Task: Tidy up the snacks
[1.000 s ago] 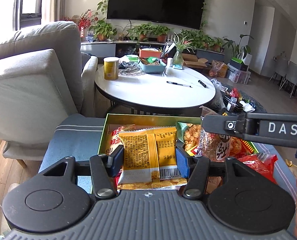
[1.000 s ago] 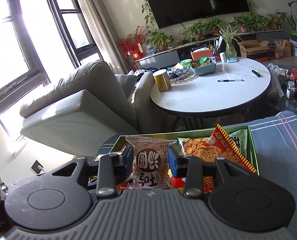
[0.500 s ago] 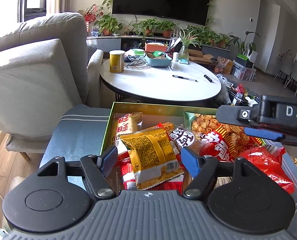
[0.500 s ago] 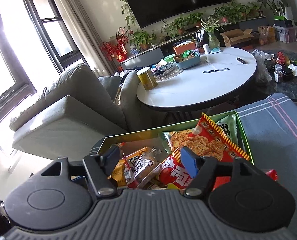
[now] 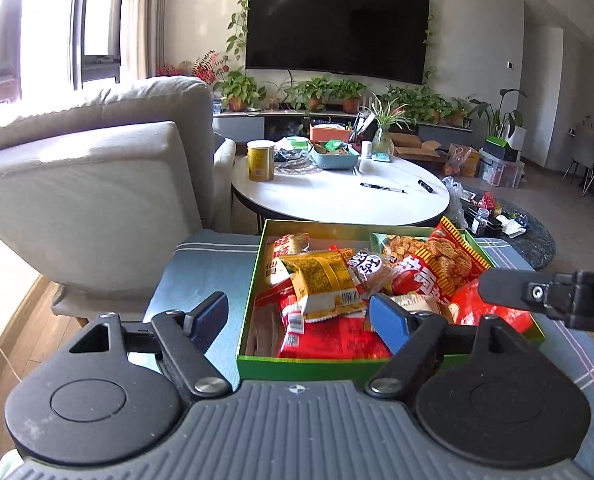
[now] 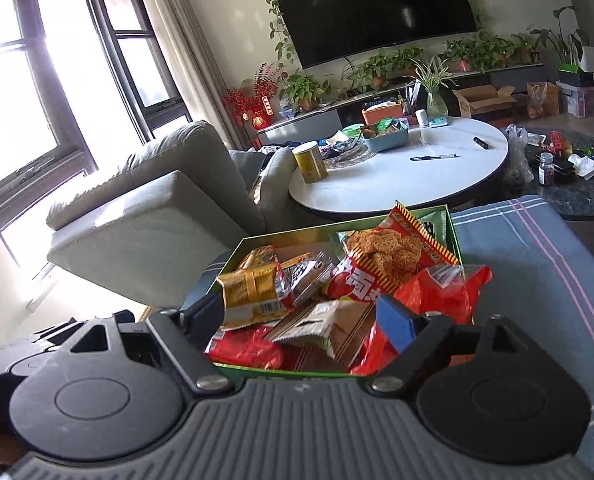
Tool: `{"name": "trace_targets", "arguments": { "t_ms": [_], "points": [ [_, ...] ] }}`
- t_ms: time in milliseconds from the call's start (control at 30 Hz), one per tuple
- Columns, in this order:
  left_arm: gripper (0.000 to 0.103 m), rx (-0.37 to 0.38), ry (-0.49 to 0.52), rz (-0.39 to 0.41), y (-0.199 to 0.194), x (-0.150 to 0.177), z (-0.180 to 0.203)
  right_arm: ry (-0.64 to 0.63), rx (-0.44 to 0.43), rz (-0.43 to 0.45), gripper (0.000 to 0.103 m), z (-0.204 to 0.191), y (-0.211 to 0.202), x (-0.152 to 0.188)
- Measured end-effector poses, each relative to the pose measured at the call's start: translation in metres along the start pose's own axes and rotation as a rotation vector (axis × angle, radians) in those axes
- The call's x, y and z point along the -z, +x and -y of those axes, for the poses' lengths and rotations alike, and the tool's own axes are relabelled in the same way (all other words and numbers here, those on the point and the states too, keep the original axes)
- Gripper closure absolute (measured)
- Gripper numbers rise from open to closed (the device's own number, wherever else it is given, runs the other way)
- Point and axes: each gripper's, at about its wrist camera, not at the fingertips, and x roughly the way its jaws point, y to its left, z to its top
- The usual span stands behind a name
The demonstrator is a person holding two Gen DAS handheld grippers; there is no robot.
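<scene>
A green box (image 5: 257, 268) full of snack packets sits on a blue striped cushion (image 5: 213, 264). A yellow packet (image 5: 323, 282) and a small round-cake packet (image 5: 371, 266) lie on top of the pile. A red noodle-snack bag (image 5: 437, 264) leans at the right. My left gripper (image 5: 297, 320) is open and empty, just short of the box's near edge. My right gripper (image 6: 301, 316) is open and empty over the box's (image 6: 233, 256) near edge. Its arm crosses the left wrist view at the right (image 5: 549, 294). The yellow packet (image 6: 251, 292) and noodle bag (image 6: 389, 256) also show in the right wrist view.
A grey sofa (image 5: 89, 184) stands to the left. A round white table (image 5: 337, 196) behind the box carries a yellow can (image 5: 261, 160), a blue tray (image 5: 335, 156) and pens. A dark low table with clutter (image 6: 569, 184) stands at the right.
Both grippers opened: the left let go of the yellow packet, the right of the round-cake packet. Both packets now lie in the box. Both grippers pulled back and up.
</scene>
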Motion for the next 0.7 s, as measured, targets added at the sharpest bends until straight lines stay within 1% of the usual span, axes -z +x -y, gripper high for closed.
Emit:
{"name": "trace_targets", "arguments": {
  "t_ms": [167, 333, 533, 700],
  "points": [
    [0.019, -0.017, 0.005, 0.011, -0.030, 0.010, 0.011, -0.031, 0.011, 0.026, 0.022, -0.007, -0.032, 0.015],
    [0.019, -0.032, 0.008, 0.043, -0.063, 0.022, 0.018, -0.030, 0.011, 0.070, 0.022, -0.010, -0.058, 0.028],
    [0.019, -0.043, 0.015, 0.076, -0.093, 0.037, 0.024, -0.020, 0.000, 0.092, 0.022, -0.012, -0.083, 0.043],
    [0.019, -0.030, 0.010, 0.072, -0.107, 0.046, 0.029, -0.003, -0.011, 0.103, 0.022, -0.010, -0.098, 0.055]
  ]
}}
